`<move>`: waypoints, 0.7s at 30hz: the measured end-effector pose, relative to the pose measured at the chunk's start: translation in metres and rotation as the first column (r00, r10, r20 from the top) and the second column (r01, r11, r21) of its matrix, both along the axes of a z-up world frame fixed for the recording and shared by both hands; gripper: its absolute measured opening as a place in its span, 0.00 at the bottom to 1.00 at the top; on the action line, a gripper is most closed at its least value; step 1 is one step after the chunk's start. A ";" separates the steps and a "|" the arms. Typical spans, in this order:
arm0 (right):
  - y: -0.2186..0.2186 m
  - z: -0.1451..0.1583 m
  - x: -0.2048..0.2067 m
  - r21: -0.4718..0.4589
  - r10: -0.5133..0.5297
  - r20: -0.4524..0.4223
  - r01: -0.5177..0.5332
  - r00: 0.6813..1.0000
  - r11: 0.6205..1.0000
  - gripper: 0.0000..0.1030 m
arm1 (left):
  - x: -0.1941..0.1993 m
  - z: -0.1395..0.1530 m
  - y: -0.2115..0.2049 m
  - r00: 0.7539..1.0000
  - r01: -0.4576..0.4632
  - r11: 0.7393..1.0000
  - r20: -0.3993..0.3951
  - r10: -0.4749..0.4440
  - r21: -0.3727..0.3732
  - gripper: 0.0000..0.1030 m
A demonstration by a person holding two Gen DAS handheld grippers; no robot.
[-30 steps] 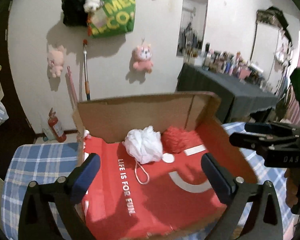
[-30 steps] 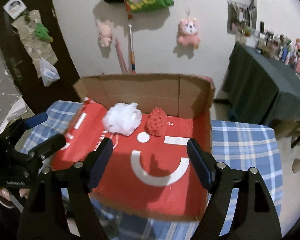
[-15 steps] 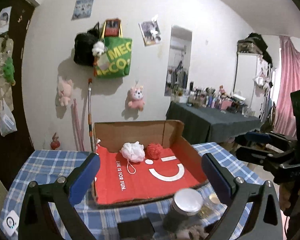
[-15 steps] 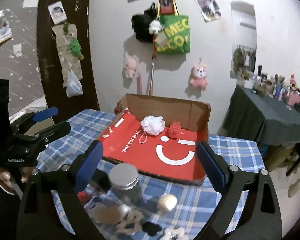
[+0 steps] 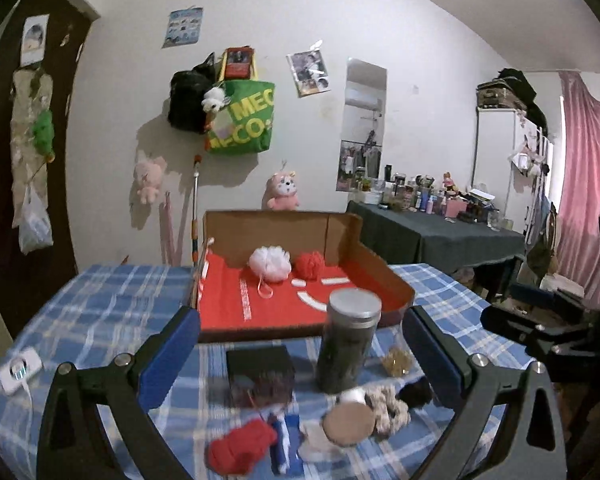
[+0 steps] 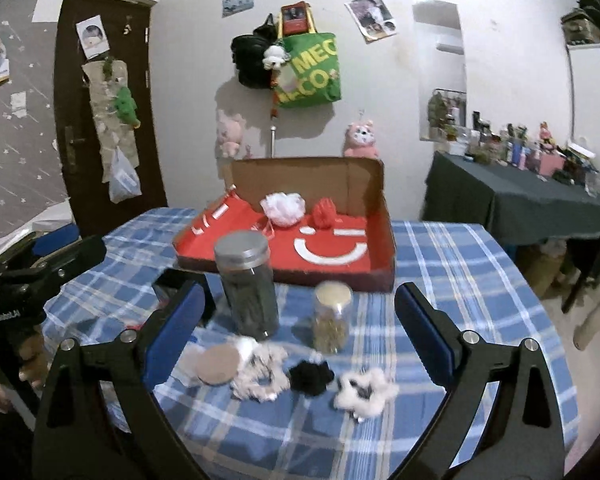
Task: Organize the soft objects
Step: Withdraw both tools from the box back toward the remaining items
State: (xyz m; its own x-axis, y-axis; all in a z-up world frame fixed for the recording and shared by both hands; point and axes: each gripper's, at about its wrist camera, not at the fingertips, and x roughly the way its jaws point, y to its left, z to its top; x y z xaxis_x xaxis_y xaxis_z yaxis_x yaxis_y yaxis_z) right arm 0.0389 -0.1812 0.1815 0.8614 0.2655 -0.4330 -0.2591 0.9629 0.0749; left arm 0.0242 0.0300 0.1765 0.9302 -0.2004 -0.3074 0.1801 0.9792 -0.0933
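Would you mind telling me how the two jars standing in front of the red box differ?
The tall jar has a grey metal lid and dark contents; the small jar has a pale lid and yellowish-brown contents. The tall jar stands left of the small jar and rises well above it. Both are clear, upright and closed, on the checked tablecloth.

Tall dark jar (image 6: 247, 285) with metal lid upright on the blue plaid counter (image 6: 452, 280), just beside a smaller glass jar (image 6: 332, 318). Green tote bag (image 6: 310, 72) and pink plush (image 6: 362, 140) on the wall. Dark-draped table (image 6: 520, 196) crowded with bottles at right.
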 end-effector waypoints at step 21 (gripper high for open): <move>0.001 -0.107 0.005 -0.030 -0.066 -0.146 0.062 0.987 0.998 0.95 | 0.002 -0.123 -0.014 0.983 -0.088 0.991 -0.154 0.103 0.096 1.00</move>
State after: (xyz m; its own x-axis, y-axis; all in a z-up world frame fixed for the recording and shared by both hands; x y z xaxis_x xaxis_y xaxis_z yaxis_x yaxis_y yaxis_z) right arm 0.0442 -0.1801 0.0746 0.8030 0.1992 -0.5617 -0.1852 0.9792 0.0825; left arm 0.0257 0.0159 0.0531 0.8819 -0.0787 -0.4649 0.0752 0.9968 -0.0259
